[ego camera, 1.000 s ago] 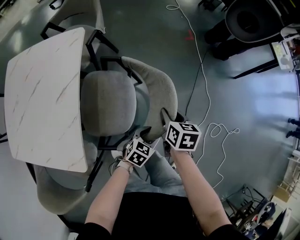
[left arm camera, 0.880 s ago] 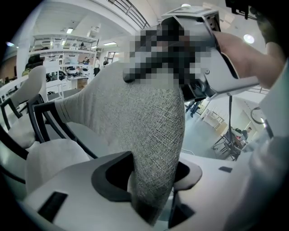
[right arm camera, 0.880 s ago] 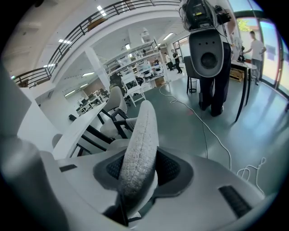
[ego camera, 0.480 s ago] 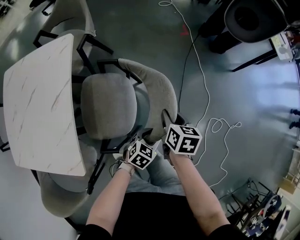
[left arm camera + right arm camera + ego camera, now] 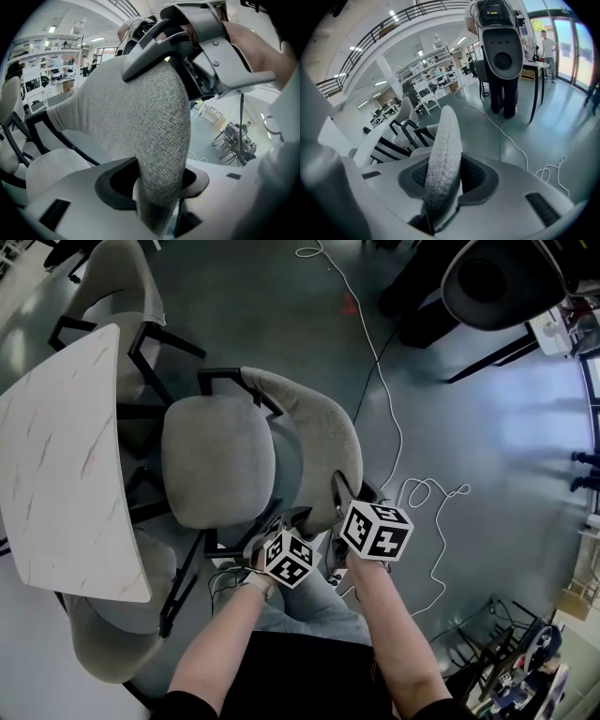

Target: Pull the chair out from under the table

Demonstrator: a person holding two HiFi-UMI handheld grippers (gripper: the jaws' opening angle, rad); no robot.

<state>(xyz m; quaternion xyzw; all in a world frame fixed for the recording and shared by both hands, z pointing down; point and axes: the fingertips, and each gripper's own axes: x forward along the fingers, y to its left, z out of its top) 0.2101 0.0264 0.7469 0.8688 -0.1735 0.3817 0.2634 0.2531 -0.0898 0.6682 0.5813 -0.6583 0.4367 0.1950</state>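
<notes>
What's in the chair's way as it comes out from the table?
Nothing fixed in view. Behind the chair backrest are only the person's leg and, on the floor, a looping white cable that may snag.

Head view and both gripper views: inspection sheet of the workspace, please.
Surface: white marbled table on a grey floor.
Job's things: grey chair, seat clear of the table edge in the head view.
Clutter: nothing seen.
Grippers: left tongs and right tongs each clamp the chair backrest; both have just been closing on it.
Cables: white cable looped on the floor right of the chair.
Surroundings: other grey chairs at the table; black equipment beyond.
</notes>
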